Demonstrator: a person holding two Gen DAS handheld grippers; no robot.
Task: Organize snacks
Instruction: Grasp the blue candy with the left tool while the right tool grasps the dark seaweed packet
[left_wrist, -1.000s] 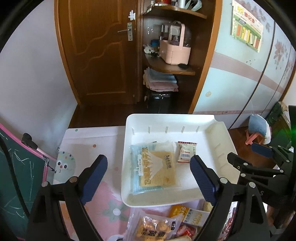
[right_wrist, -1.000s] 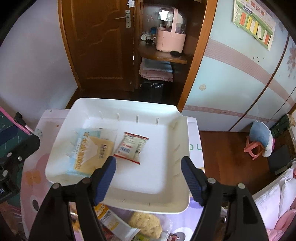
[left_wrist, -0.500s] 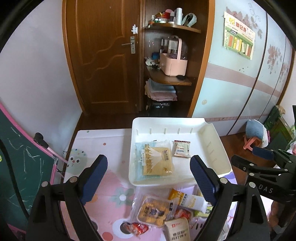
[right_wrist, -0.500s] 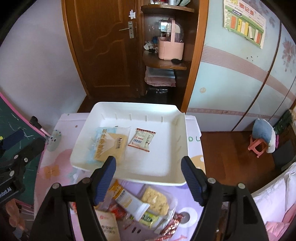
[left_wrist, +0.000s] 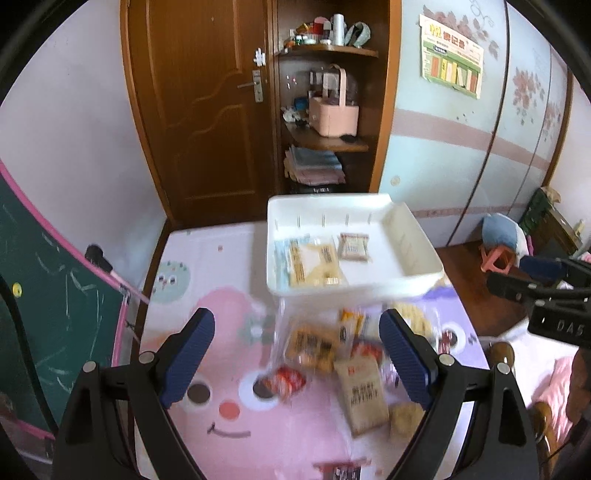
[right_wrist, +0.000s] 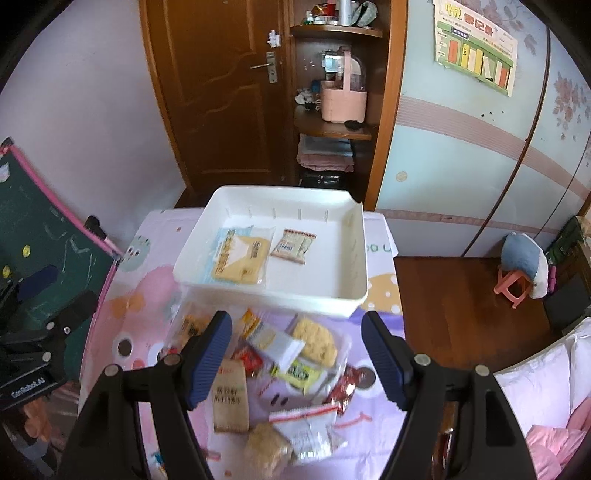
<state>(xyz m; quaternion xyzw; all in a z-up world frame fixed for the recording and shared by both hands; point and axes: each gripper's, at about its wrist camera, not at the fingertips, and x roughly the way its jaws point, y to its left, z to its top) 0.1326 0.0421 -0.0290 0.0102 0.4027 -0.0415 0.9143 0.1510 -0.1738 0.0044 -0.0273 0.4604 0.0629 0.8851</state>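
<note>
A white tray (left_wrist: 402, 229) (right_wrist: 354, 258) sits at the far side of the table. It holds a large blue-and-yellow packet (left_wrist: 306, 260) (right_wrist: 240, 256) and a small beige packet (left_wrist: 354, 245) (right_wrist: 293, 245). A pile of loose snack packets (left_wrist: 332, 350) (right_wrist: 280, 350) lies in front of the tray. My left gripper (left_wrist: 297, 354) is open and empty above the pile's left side. My right gripper (right_wrist: 297, 354) is open and empty above the pile.
The table has a pink and purple cartoon cloth (left_wrist: 221, 406). A green chalkboard with a pink frame (left_wrist: 44, 295) leans at the left. A brown door (left_wrist: 199, 110) and shelves with a pink basket (left_wrist: 334, 114) stand behind. A small stool (right_wrist: 517, 284) is on the floor right.
Both grippers have pulled back and up from the tray. The snack pile in front of the tray has come into full view. Both stay open.
</note>
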